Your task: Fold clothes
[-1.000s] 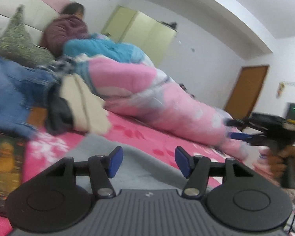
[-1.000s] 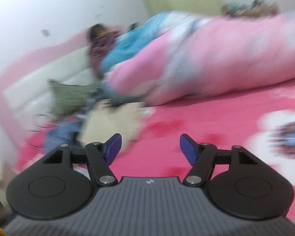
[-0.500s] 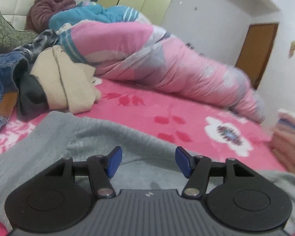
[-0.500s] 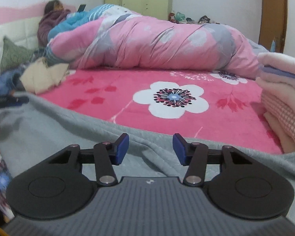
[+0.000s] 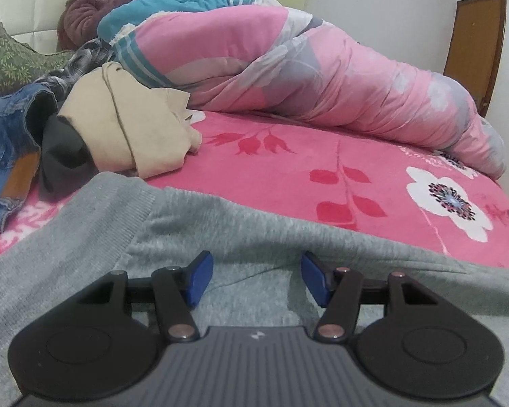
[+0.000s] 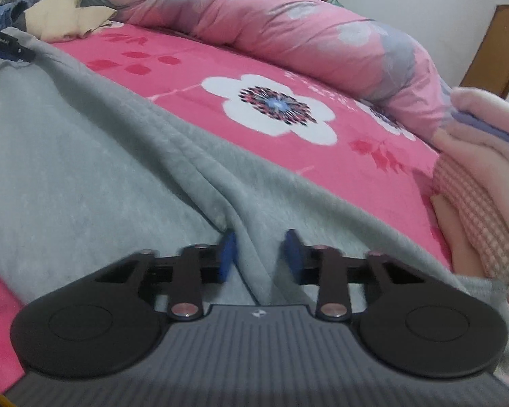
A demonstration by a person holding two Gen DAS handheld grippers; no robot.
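Observation:
A grey knit garment (image 5: 193,224) lies spread on the pink flowered bed sheet (image 5: 288,156), its ribbed hem at the left. My left gripper (image 5: 256,276) is open just above the grey cloth, holding nothing. In the right wrist view the same grey garment (image 6: 85,142) lies in long creases. My right gripper (image 6: 259,254) is open, its jaws either side of a raised fold of grey cloth, narrower than the left's. The other gripper's tip (image 6: 3,45) shows at the far left on the garment's edge.
A pile of unfolded clothes, beige (image 5: 129,129), dark and denim (image 5: 6,135), lies at the left. A rolled pink quilt (image 5: 322,78) runs along the back, with a person (image 5: 95,3) by the headboard. A stack of folded clothes (image 6: 485,176) stands at the right.
Both grippers have come down and forward onto the grey garment. The right gripper's jaws have narrowed around a fold. The left stays open.

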